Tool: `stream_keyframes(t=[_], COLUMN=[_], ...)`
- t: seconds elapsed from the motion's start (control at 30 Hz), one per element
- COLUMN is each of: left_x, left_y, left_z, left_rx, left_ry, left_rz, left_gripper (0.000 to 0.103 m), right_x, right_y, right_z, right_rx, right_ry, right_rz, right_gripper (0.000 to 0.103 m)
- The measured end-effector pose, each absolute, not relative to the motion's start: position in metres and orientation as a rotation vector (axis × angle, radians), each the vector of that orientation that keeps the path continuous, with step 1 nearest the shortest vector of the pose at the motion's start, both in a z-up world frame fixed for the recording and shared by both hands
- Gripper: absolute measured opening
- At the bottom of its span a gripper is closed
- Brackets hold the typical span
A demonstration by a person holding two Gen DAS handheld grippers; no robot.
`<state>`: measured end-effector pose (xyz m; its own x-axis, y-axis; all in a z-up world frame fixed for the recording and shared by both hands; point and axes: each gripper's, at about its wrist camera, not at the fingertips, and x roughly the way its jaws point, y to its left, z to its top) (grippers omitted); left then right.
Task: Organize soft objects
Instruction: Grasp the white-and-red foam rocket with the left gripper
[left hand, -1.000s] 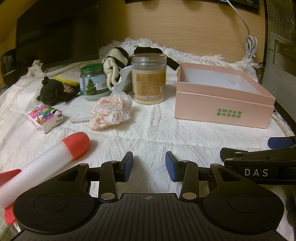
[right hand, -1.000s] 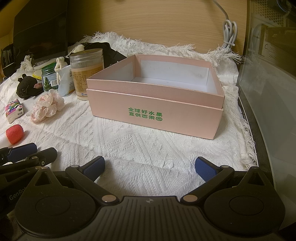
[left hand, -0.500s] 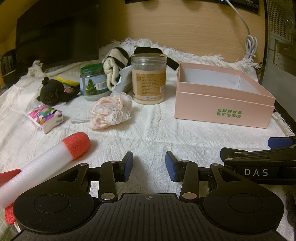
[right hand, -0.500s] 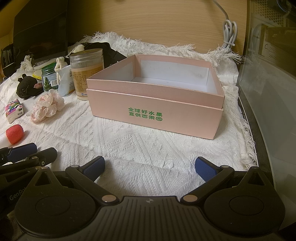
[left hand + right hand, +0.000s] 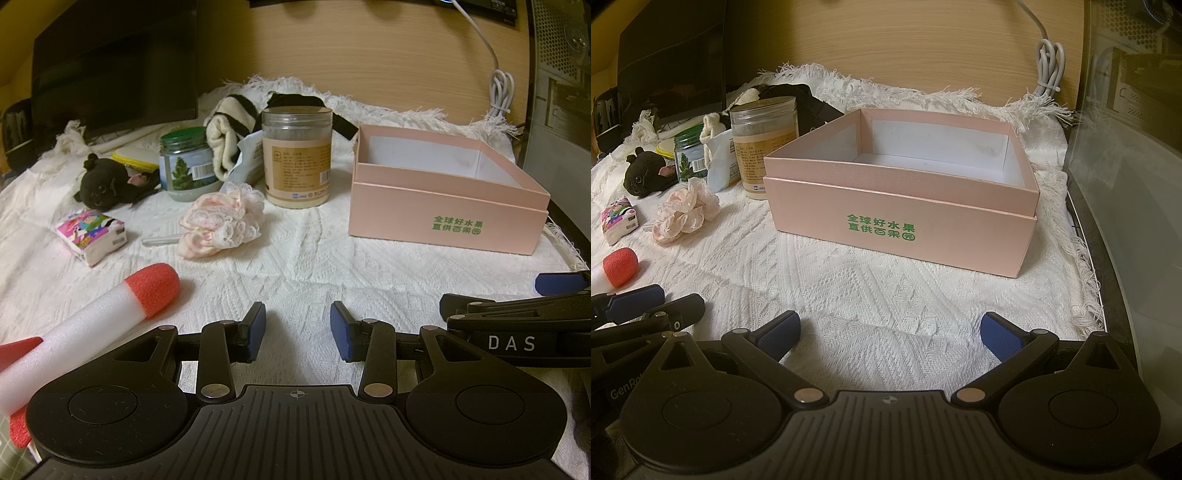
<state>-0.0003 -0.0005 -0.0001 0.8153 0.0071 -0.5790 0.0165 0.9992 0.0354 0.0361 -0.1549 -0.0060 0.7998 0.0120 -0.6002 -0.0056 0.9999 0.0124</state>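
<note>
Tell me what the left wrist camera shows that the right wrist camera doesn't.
Only the left wrist view shows the white foam rocket's body and red fins; the right view catches just its red tip. Only the right wrist view shows the white floor inside the pink cardboard box and the dark edge right of the cloth. Both show the box, the pink lace scrunchie, the black plush toy, the tissue pack, two jars, and both open grippers: left, right.

Matt pink card box [image 5: 897, 221]; knitted white cloth [image 5: 849, 295]; foam rocket [image 5: 110, 306]; lace scrunchie [image 5: 221, 221].
</note>
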Motion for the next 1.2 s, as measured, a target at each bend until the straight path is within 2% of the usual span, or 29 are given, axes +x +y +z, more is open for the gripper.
stream_keyframes(t=[0.27,0.47,0.6,0.73,0.9,1.1,1.2], left_x=[0.000,-0.002,-0.013,-0.029,-0.012,0.020,0.025], left_y=[0.000,0.011,0.030,0.055,0.106,0.135,0.139], left_z=[0.000,0.004,0.026,0.064,0.080,0.051,0.038], left_rx=[0.034,-0.032,-0.109,0.012,0.130,0.141,0.157], left_ry=[0.618,0.624,0.625,0.567,0.724,0.905,0.924], left_rz=[-0.006,-0.037,-0.213,-0.237,-0.190,-0.166,-0.167], left_gripper=[0.043,0.038,0.038,0.039,0.038,0.042,0.043], right_x=[0.036,0.035,0.041,0.043,0.044,0.036,0.032], right_y=[-0.155,-0.158,-0.165,-0.162,-0.159,-0.161,-0.158], right_z=[-0.006,-0.007,0.001,0.005,0.007,0.004,0.004], right_rx=[0.010,0.003,-0.002,-0.030,-0.027,-0.045,-0.052], right_ry=[0.644,0.653,0.747,0.805,0.828,0.788,0.770], right_rz=[0.009,0.035,0.092,0.097,0.074,0.112,0.121], right_gripper=[0.103,0.103,0.103,0.103,0.103,0.103,0.103])
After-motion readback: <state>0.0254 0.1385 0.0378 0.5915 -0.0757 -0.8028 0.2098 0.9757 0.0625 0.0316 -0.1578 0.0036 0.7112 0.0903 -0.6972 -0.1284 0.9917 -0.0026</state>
